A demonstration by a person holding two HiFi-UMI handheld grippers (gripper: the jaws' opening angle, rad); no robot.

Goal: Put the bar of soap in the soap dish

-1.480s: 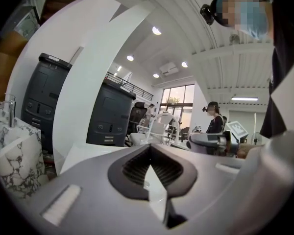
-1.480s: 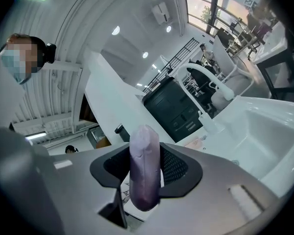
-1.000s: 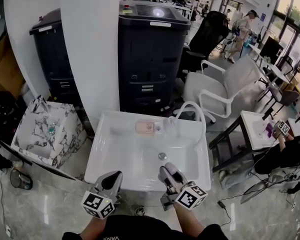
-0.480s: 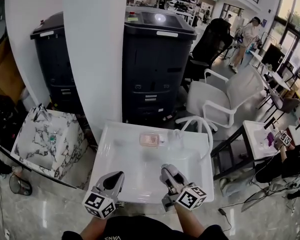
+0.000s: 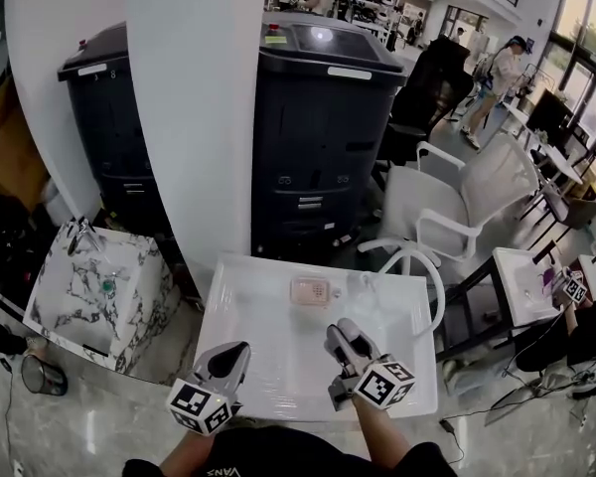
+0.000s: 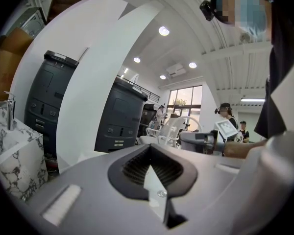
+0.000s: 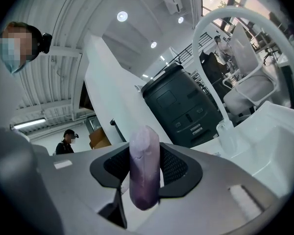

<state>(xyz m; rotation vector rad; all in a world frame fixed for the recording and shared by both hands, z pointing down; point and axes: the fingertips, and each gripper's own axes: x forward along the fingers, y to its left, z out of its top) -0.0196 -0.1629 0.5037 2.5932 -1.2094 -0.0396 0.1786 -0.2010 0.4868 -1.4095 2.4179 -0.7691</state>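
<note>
Standing on end between the jaws of the right gripper, the bar of soap is pinched by its two flat sides against the dark ribbed pads, with its rounded top rising above them. It is a slim, smooth bar, pale lilac at the upper end and a deeper, cloudy purple lower down. The right gripper points level from the person's right hand, low over the front half of the white sink, so the soap hangs above the basin, short of the soap dish. The dish is a small pinkish tray on the sink's back ledge, just left of the curved white faucet. To the left and near the sink's front edge, the left gripper is held level and roughly parallel to the right one; its jaws are drawn together at the tips with nothing between them. A dark cabinet stands behind the sink.
</note>
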